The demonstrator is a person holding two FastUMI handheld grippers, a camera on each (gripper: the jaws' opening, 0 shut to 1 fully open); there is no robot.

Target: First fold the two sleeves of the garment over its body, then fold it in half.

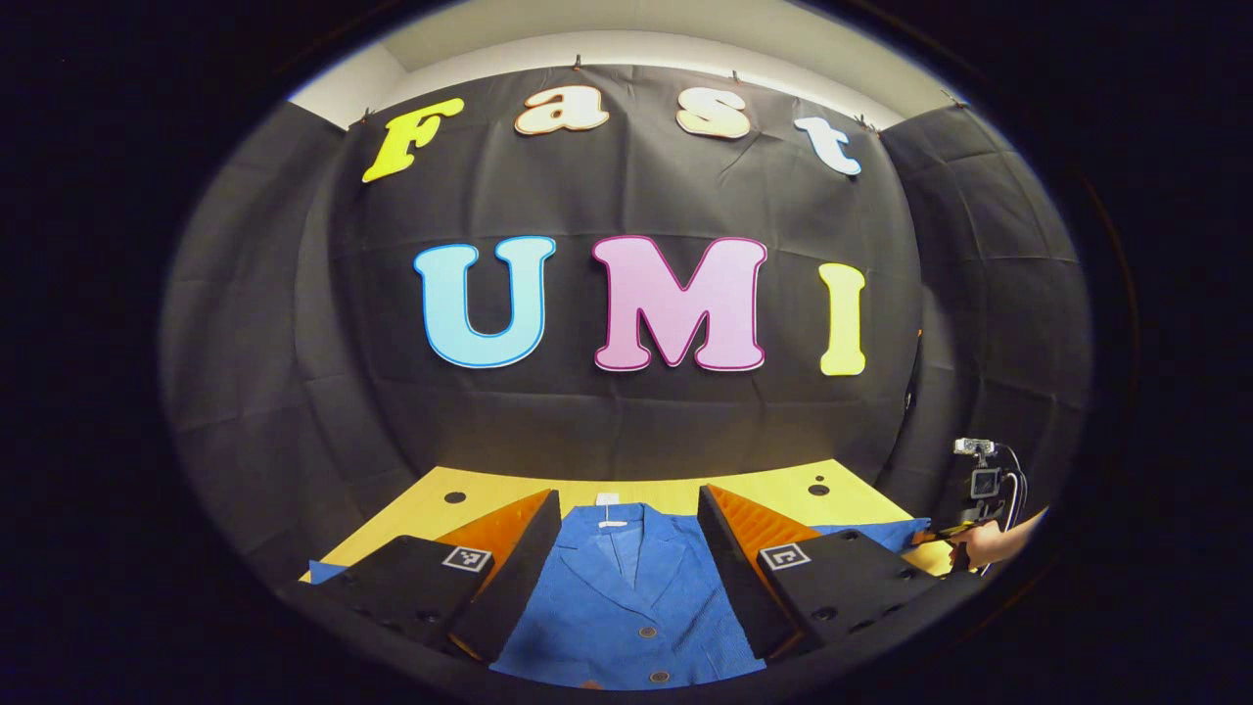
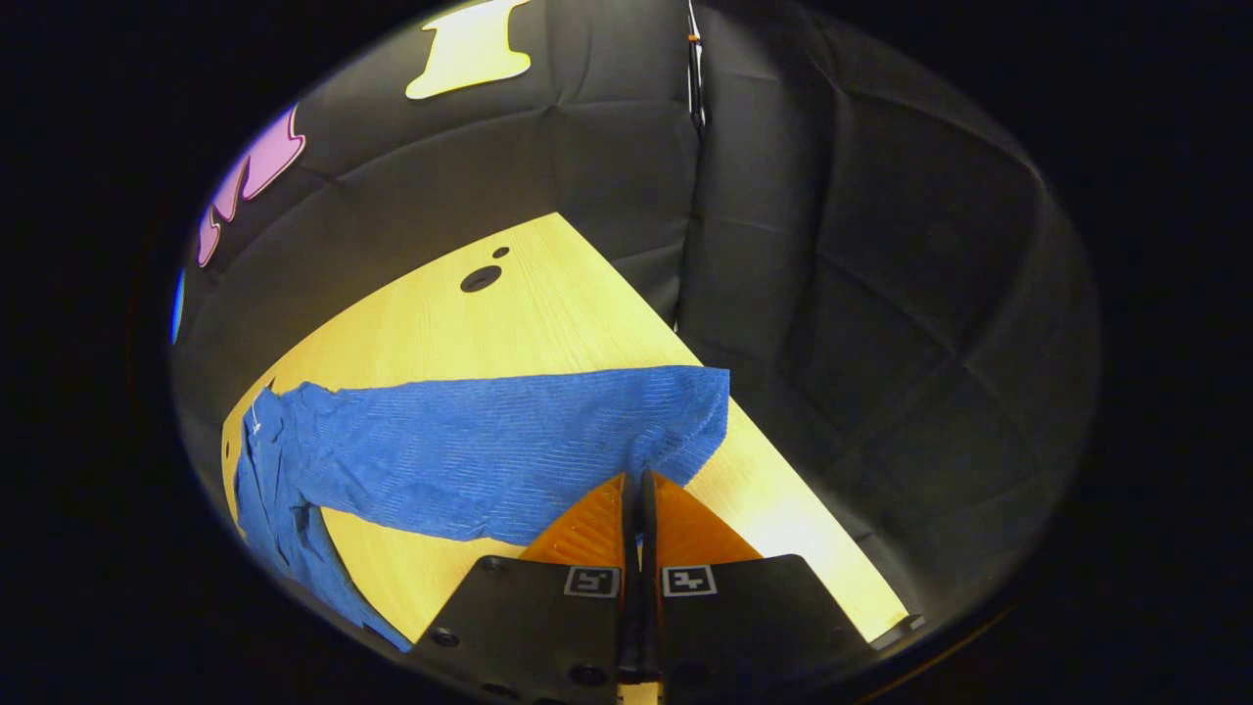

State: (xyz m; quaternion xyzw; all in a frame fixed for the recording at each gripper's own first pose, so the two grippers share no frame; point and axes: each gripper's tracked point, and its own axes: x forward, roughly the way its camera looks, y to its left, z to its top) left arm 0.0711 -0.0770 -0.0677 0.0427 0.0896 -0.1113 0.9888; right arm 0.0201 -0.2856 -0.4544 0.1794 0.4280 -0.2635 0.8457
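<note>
A blue button-up garment (image 1: 626,597) lies flat on the yellow table (image 1: 764,490), collar toward the booth wall. In the left gripper view my left gripper (image 1: 628,493) hovers open over the collar and chest, one finger on each side of the front. In the right gripper view the garment's sleeve (image 2: 489,441) stretches straight out across the table (image 2: 548,294) from the body (image 2: 274,509). My right gripper (image 2: 636,477) is shut on the lower edge of that sleeve near the cuff, and the cloth puckers at its tips. The left gripper view also shows this gripper (image 1: 964,548) far right, held by a hand (image 1: 1003,537).
Two round holes (image 1: 818,488) sit in the tabletop near the back edge, one also seen as a dark hole (image 2: 480,279) beyond the sleeve. The table's right edge (image 2: 783,470) runs close to the cuff. Black cloth walls close in behind and to the right.
</note>
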